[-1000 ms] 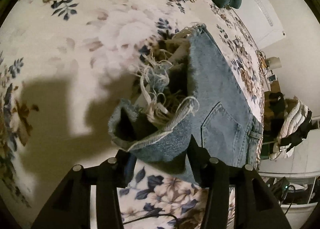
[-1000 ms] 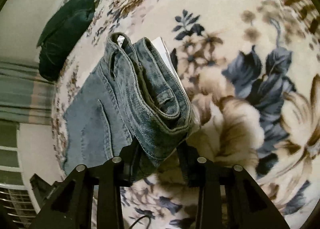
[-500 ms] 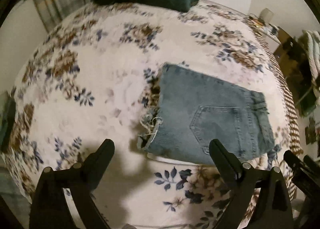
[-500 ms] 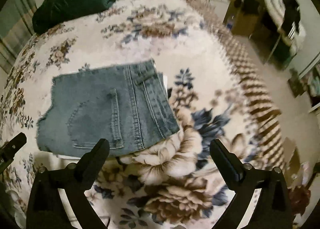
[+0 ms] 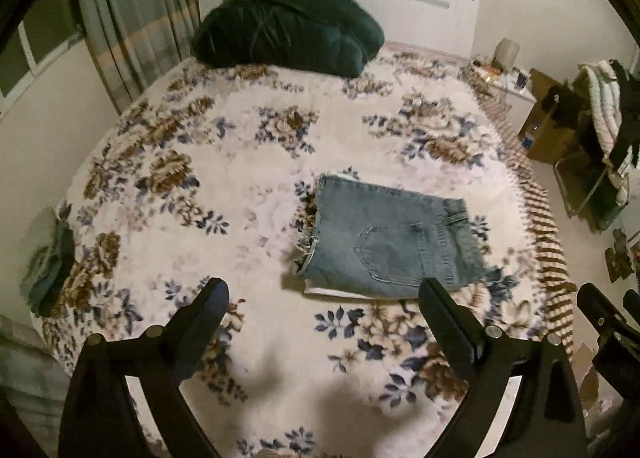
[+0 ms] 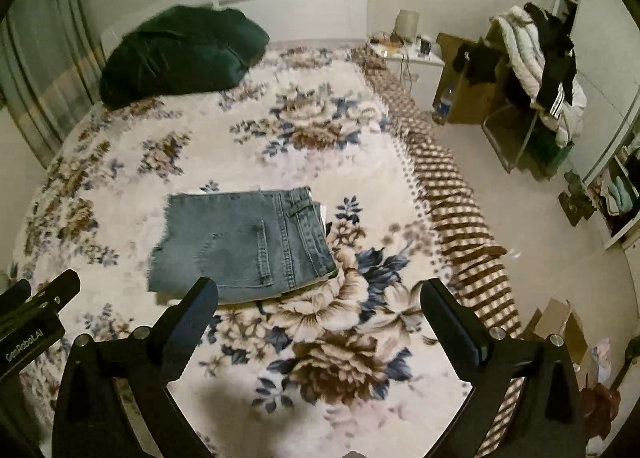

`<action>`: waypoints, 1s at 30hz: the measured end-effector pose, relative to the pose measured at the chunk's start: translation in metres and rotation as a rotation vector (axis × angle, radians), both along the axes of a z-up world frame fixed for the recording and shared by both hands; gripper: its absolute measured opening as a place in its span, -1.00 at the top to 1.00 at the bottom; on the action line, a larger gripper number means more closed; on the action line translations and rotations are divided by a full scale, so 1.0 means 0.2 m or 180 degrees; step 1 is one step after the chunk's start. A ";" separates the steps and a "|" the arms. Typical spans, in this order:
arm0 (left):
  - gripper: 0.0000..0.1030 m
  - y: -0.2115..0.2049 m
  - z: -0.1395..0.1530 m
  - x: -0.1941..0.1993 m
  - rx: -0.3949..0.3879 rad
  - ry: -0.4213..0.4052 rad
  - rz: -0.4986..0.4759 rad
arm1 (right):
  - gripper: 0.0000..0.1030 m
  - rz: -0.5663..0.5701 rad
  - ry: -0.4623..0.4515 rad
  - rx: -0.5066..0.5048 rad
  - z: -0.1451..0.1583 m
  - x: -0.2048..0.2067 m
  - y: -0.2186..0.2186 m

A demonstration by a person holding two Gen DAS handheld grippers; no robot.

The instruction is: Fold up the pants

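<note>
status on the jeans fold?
Left claw open, right claw open, both empty. Jeans folded flat on bedspread. Nothing in the way.

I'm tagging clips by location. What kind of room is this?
A bedroom, most likely: folded jeans lie on a bed's floral blanket, with a white headboard and a nightstand beside it.

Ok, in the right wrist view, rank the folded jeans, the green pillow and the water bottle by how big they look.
1. folded jeans, nearer the camera
2. green pillow, close behind; it lies farther away, so true size is unsure
3. water bottle, far smallest
</note>
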State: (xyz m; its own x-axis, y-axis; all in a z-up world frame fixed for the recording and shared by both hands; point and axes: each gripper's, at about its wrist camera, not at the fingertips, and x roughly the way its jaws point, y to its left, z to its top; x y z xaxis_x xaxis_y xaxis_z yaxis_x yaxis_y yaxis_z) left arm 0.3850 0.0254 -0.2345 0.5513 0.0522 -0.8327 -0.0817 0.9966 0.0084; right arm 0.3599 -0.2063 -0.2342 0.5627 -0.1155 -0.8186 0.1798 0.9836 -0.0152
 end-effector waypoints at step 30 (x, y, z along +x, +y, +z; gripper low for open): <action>-1.00 -0.06 0.97 -1.14 0.0038 -0.0725 -0.0027 | -1.00 0.0298 -0.0828 -0.0165 1.35 -1.49 0.08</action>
